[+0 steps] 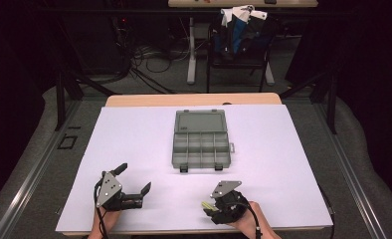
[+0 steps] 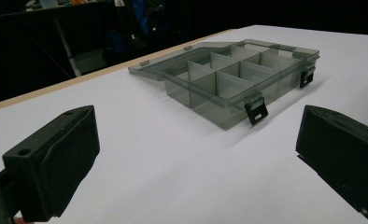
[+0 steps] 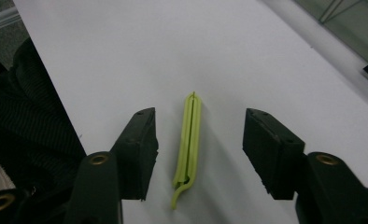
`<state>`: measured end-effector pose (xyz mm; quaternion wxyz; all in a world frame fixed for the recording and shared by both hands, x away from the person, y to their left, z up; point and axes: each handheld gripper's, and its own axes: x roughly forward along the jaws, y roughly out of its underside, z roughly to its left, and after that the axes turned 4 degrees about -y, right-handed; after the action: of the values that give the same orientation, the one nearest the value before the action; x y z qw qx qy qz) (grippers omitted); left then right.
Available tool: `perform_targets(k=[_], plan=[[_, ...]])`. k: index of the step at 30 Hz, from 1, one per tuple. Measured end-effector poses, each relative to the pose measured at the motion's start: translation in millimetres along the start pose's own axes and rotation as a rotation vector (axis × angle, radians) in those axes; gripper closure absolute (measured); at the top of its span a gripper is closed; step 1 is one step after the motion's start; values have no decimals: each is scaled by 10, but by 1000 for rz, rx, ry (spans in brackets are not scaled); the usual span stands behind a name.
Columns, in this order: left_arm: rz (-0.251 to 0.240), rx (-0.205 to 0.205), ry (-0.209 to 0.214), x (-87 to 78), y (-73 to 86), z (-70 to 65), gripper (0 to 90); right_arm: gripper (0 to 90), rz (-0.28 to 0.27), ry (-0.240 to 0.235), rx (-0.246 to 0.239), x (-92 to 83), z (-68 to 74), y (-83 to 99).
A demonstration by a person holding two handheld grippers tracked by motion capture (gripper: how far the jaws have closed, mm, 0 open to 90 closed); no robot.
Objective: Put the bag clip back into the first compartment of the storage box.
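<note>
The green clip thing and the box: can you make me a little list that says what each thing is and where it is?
thing in hand: thin yellow-green clip, lying flat on the white table
right tool: jaws either side of the clip, pads not touching it
left tool: jaws wide apart, nothing between them
box: grey see-through compartment box, middle of the table
box lid: open, laid back flat
box compartments: look empty

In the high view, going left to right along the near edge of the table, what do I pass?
Left claw with jaws wide open, then the yellow-green clip, then the right claw around it, pads not yet touching. The open grey box lies farther back.
</note>
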<state>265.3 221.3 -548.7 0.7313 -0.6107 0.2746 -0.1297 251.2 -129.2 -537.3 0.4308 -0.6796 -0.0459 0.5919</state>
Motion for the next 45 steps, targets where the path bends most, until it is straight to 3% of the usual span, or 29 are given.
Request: perform_targets(k=[1, 15, 45], plan=[[-2, 3, 0, -2, -2, 2, 0, 510, 2, -3, -1, 20, 9, 8], [2, -1, 4, -2, 0, 2, 0, 688, 26, -12, 24, 69, 4, 29], [5, 5, 16, 9, -7, -4, 0, 801, 27, -15, 41, 91, -54, 71]])
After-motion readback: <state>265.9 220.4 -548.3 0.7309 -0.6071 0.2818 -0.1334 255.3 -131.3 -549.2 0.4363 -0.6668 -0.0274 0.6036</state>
